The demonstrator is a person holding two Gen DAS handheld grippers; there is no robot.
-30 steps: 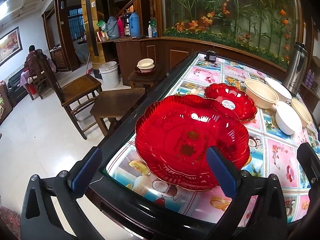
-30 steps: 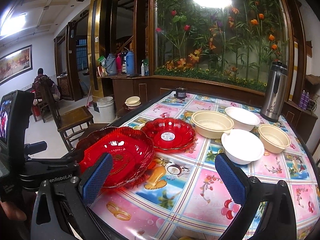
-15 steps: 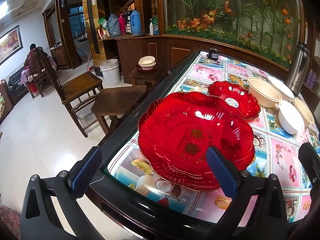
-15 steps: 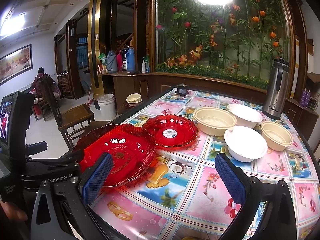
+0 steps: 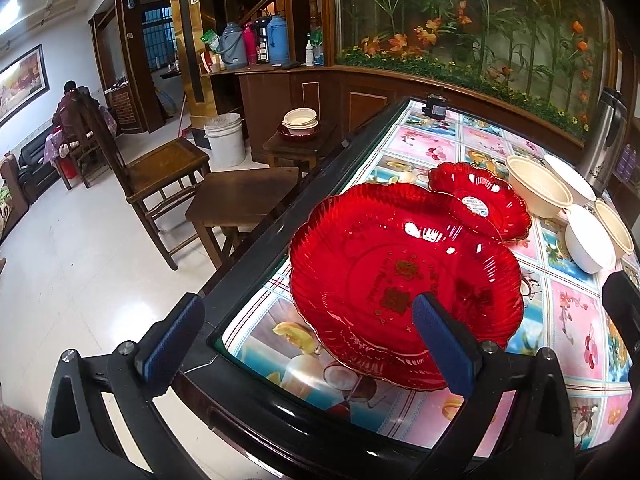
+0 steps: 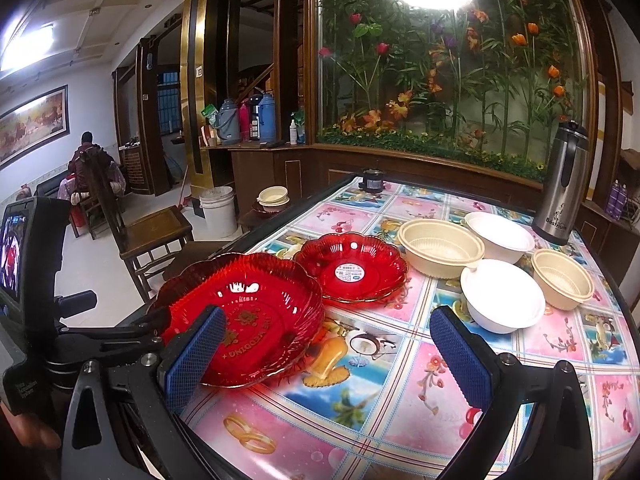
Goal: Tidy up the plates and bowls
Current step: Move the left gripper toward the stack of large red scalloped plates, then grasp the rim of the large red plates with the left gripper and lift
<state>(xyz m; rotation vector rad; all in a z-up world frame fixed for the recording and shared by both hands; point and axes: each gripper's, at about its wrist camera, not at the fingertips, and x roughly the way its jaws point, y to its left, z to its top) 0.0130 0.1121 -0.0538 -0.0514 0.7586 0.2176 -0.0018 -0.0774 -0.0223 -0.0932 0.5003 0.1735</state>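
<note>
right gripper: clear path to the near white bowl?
Probably yes. The right gripper is open, and only bare tablecloth lies between it and the white bowl, just ahead of its right finger.

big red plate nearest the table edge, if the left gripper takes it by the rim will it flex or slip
The big red plate looks like thin translucent moulded plastic, so it is probably light and may flex somewhat under a one-sided rim grip. Its glossy, ribbed, scalloped surface suggests it could slip or pivot between the pads. It overlaps the smaller red plate, so dragging it may nudge that one.
</note>
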